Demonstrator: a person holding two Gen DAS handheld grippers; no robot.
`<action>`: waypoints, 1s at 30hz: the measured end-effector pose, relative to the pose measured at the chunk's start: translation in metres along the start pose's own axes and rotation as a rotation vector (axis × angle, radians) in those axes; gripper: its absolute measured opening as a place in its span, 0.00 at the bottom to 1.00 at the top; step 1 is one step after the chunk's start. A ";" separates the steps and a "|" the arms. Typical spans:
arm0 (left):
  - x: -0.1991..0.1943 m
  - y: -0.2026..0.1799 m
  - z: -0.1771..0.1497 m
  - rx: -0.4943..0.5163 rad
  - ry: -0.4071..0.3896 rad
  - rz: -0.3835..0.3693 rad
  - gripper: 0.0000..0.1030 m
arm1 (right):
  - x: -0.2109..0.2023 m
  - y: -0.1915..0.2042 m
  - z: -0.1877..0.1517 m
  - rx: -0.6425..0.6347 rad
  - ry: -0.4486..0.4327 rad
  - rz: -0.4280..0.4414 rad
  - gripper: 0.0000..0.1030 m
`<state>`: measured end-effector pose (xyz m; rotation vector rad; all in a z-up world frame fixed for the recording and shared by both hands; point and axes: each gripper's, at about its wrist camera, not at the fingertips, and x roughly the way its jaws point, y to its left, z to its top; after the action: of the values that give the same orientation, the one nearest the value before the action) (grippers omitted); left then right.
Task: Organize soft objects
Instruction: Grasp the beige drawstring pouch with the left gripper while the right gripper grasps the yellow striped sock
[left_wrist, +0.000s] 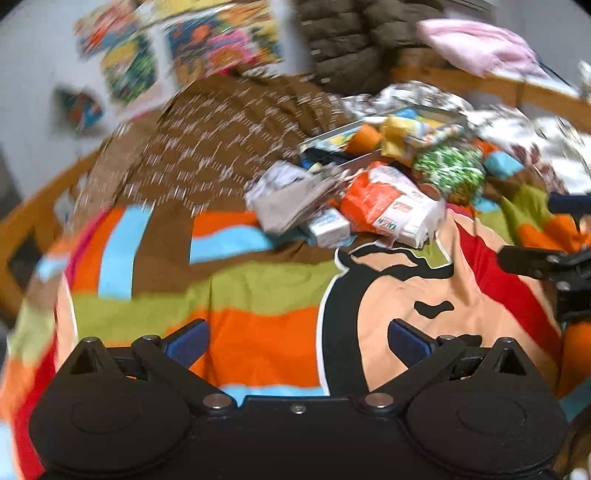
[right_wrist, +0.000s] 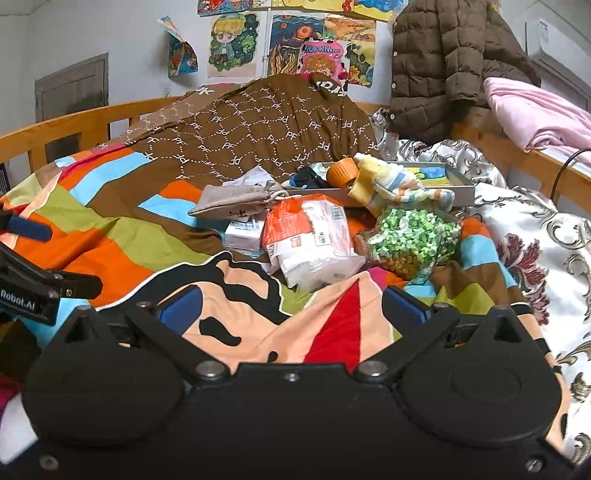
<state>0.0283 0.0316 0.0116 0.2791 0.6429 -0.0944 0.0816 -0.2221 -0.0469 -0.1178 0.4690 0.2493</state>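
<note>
On the striped bedspread (right_wrist: 122, 236), listed left to right:

- Left gripper (left_wrist: 297, 341) — jaws wide, nothing between them, hovering over the bedspread; its view is blurred.
- Grey drawstring pouch (right_wrist: 236, 201) — lying flat, at the left edge of the pile.
- White carton (right_wrist: 243, 236) — just beside the pouch, partly under the packet.
- Orange-and-white soft packet (right_wrist: 314, 240) — middle of the pile, nearest both grippers.
- Jar of green paper stars (right_wrist: 410, 240) — on its side, touching the packet.
- Grey tray (right_wrist: 458, 194) — behind the pile, tilted on the bedding; it holds an orange cap (right_wrist: 341, 171) and a dark item too small to name, while a yellow striped sock (right_wrist: 388, 184) hangs over its front wall.
- Right gripper (right_wrist: 291, 308) — jaws wide, empty, pointed at the packet.

Step in hand, as a judgement: reaching for a soft item — likely the packet. Pinch it at a loose edge, lift clear of the jar so it does not roll, and lay it flat in the tray.
</note>
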 end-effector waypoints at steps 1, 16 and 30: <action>0.000 -0.001 0.005 0.035 -0.007 -0.004 0.99 | 0.002 -0.001 0.000 0.008 0.002 0.006 1.00; 0.043 0.019 0.063 0.274 0.047 0.029 0.99 | 0.065 0.008 0.021 -0.026 -0.135 0.003 0.99; 0.123 0.028 0.112 0.223 0.038 -0.056 0.99 | 0.134 -0.018 0.034 0.057 -0.180 -0.066 1.00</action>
<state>0.1957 0.0260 0.0295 0.4790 0.6788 -0.2162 0.2169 -0.2055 -0.0772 -0.0547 0.2920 0.1801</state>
